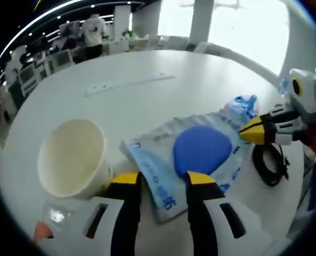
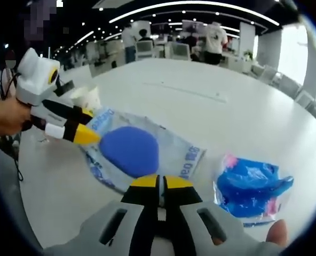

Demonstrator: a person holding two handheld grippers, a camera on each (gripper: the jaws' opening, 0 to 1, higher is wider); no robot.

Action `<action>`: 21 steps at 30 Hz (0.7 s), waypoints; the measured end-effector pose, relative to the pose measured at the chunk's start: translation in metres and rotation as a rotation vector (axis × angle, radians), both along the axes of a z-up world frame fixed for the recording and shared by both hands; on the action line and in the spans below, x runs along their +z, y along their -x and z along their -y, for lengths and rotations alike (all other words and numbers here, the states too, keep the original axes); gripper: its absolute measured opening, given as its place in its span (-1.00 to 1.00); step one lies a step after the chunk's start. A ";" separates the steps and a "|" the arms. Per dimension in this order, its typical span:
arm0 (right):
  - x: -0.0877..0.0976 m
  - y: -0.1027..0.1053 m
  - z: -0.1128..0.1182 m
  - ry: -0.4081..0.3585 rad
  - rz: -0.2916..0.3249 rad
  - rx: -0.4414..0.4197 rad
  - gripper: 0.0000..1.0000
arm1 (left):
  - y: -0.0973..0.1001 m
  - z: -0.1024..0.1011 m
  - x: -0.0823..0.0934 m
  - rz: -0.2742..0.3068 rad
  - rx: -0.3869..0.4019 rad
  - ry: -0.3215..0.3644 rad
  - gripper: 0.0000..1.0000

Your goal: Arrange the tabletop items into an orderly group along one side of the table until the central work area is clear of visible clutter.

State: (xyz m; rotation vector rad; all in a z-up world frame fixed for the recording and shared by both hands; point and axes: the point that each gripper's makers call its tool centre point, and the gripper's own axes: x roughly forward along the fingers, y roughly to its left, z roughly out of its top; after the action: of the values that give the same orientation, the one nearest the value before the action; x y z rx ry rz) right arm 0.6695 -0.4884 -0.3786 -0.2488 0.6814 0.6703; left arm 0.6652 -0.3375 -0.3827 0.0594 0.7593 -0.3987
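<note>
Two grippers point(image 1: 160, 178) point(image 2: 160, 182) at packet point(image 1: 163, 160) edges.

large white round table point(image 1: 163, 90), bright windows point(image 1: 238, 26) behind white columns point(image 1: 200, 18), dark ceiling with curved light strips point(image 2: 200, 6) and spotlights, desks with monitors point(image 1: 27, 74), chairs point(image 2: 179, 50), people standing point(image 2: 215, 40) far back
</note>
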 end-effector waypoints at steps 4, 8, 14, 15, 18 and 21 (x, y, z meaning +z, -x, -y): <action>-0.002 0.001 -0.001 0.002 -0.007 -0.003 -0.94 | 0.001 -0.002 0.003 0.004 0.015 0.001 -0.36; -0.001 0.001 -0.005 0.001 -0.005 0.005 -0.94 | 0.001 -0.004 0.010 0.031 0.013 -0.019 -0.32; 0.003 0.000 -0.010 -0.011 0.004 0.008 -0.94 | 0.003 -0.003 0.014 0.032 0.016 -0.005 -0.30; 0.004 0.000 -0.010 -0.012 0.006 0.008 -0.93 | 0.004 -0.003 0.014 0.027 0.018 -0.002 -0.29; 0.008 0.000 -0.011 -0.022 0.015 0.009 -0.90 | 0.007 0.001 0.018 0.035 0.012 0.006 -0.27; 0.011 0.001 -0.011 -0.025 0.025 0.009 -0.80 | 0.008 0.004 0.021 0.041 0.003 0.014 -0.24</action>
State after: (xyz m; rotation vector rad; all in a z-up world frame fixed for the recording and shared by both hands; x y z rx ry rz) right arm 0.6687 -0.4771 -0.3675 -0.2376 0.6480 0.6830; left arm 0.6576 -0.3418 -0.3614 0.0534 0.7157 -0.3989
